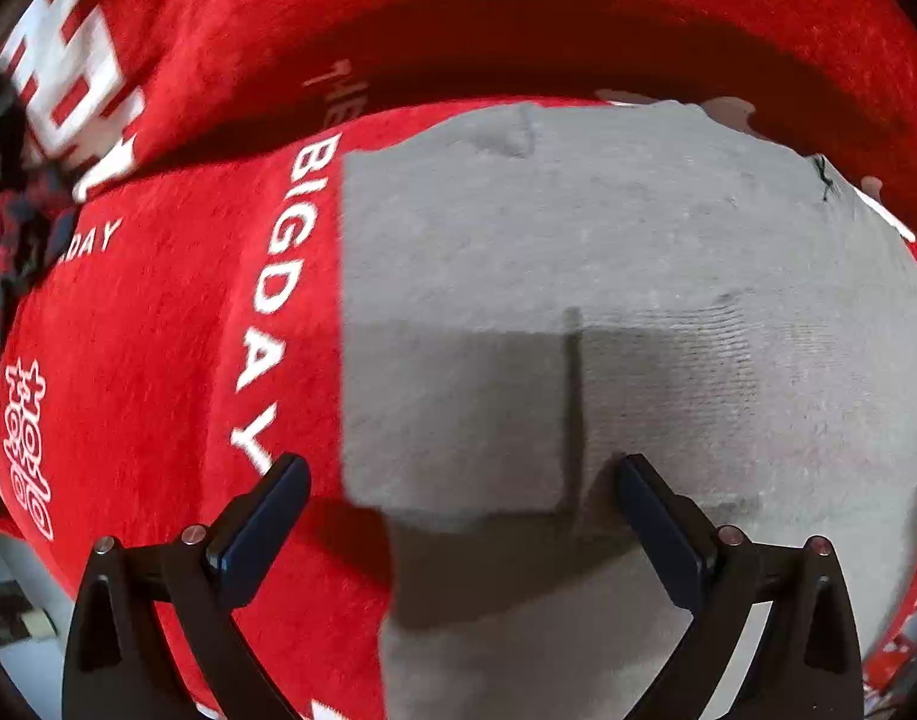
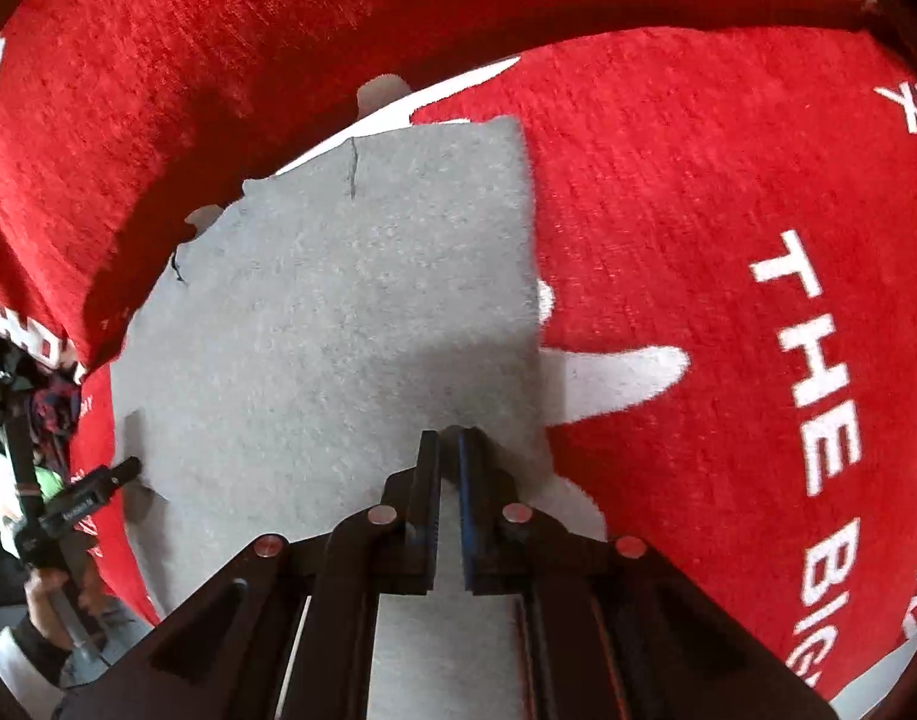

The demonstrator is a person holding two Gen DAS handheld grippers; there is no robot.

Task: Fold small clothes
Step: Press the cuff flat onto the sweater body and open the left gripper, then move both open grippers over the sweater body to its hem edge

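While the flat grey knitted garment (image 1: 578, 276) lies spread on the red plush cloth with white lettering (image 1: 158, 312), the left tool (image 1: 458, 480) hangs over the garment's near edge with fingers spread wide, pinching nothing (likely ready to take a corner). The right tool (image 2: 449, 438) is pressed together, empty, over the garment's right edge. Beside the garment reads "BIGDAY".

Red printed blanket, lit unevenly

A red blanket (image 1: 158, 312) with white lettering covers the surface and rises in a fold (image 2: 158, 60) behind, casting a dark shadow beneath. Pale floor (image 1: 14, 660) shows at the lower left; a dark plaid cloth (image 1: 20, 228) lies there too.
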